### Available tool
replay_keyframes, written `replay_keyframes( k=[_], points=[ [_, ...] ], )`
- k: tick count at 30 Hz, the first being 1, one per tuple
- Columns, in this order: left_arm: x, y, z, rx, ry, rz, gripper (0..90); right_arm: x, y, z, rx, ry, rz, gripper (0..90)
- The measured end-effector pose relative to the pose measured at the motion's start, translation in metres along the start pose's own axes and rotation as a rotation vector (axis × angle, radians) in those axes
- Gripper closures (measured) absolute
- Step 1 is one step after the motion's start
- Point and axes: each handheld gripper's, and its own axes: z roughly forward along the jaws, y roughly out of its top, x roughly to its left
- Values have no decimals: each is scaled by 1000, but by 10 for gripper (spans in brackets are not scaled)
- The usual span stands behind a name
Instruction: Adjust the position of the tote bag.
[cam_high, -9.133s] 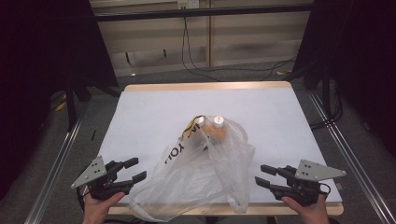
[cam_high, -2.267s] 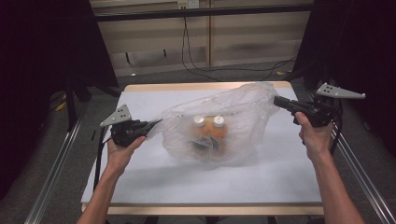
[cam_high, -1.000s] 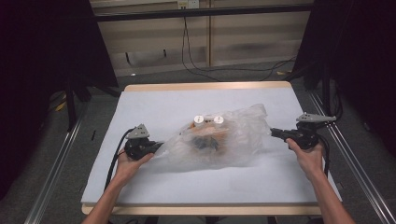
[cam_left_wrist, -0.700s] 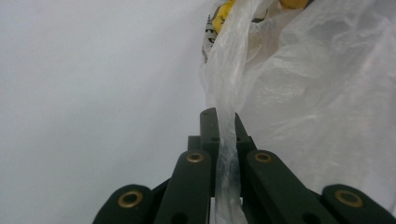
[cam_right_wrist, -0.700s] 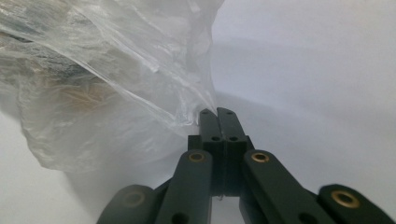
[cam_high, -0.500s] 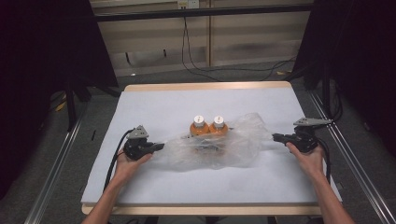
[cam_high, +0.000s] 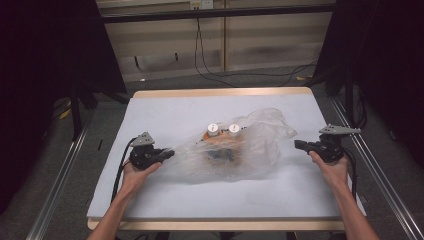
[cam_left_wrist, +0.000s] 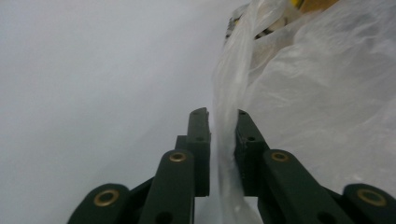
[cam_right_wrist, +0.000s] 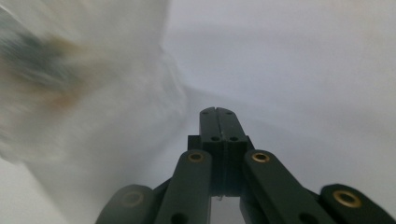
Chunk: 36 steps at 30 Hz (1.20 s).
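Letting go of the plastic bag mid-table: my left gripper has just been opening, film between its parted jaws; right gripper, beside the bag, is closed empty. Next, I judge, back both away.

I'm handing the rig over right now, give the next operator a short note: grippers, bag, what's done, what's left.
Left gripper: jaws have just been opening, the clear plastic bag edge between them, hardly pinched.
Right gripper: jaws shut, empty, just off the bag's right end.
Bag lies mid-table; two white-capped bottles stand at its far edge, seemingly out.
Done: bag lowered.
Left: probably free the left side, clear the bag.
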Motion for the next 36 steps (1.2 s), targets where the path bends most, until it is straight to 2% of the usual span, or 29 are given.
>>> replay_keyframes(
  k=[2,4,6,11,13,16,17,20,22,23,25,26,28,30,32,36],
  points=[
    [-3,4,-4,-29,7,-6,671,7,6,-5,-39,26,-5,774],
    [-5,8,-10,-63,17,-4,596,13,11,-9,-57,27,-12,747],
    [-5,13,-18,-94,29,-20,526,16,15,-15,-82,26,-15,684],
    [1,21,-42,-182,59,-48,424,22,28,-34,-151,25,-28,548],
    [3,24,-49,-204,60,-59,388,25,35,-44,-182,46,-26,497],
    [2,29,-58,-239,59,-57,365,31,43,-53,-207,62,-32,482],
    [0,32,-60,-249,65,-58,366,32,45,-55,-216,69,-37,476],
    [-10,41,-58,-257,24,-13,470,40,54,-60,-234,83,-51,477],
    [-20,49,-55,-249,8,26,581,48,62,-61,-239,92,-77,562],
    [-24,54,-51,-247,-21,45,618,51,66,-60,-239,109,-94,563],
    [-33,64,-43,-231,-47,87,682,60,74,-54,-227,129,-111,608],
    [-37,69,-40,-214,-40,104,709,64,79,-50,-218,148,-121,644],
    [-42,76,-29,-210,-78,115,745,72,87,-39,-199,176,-140,676],
    [-44,82,-19,-189,-84,128,752,80,96,-25,-168,211,-170,734],
    [-45,88,-10,-163,-93,145,770,87,104,-10,-135,228,-187,753],
    [-47,93,4,-137,-118,131,800,97,120,21,-72,245,-208,802]
  ],
)
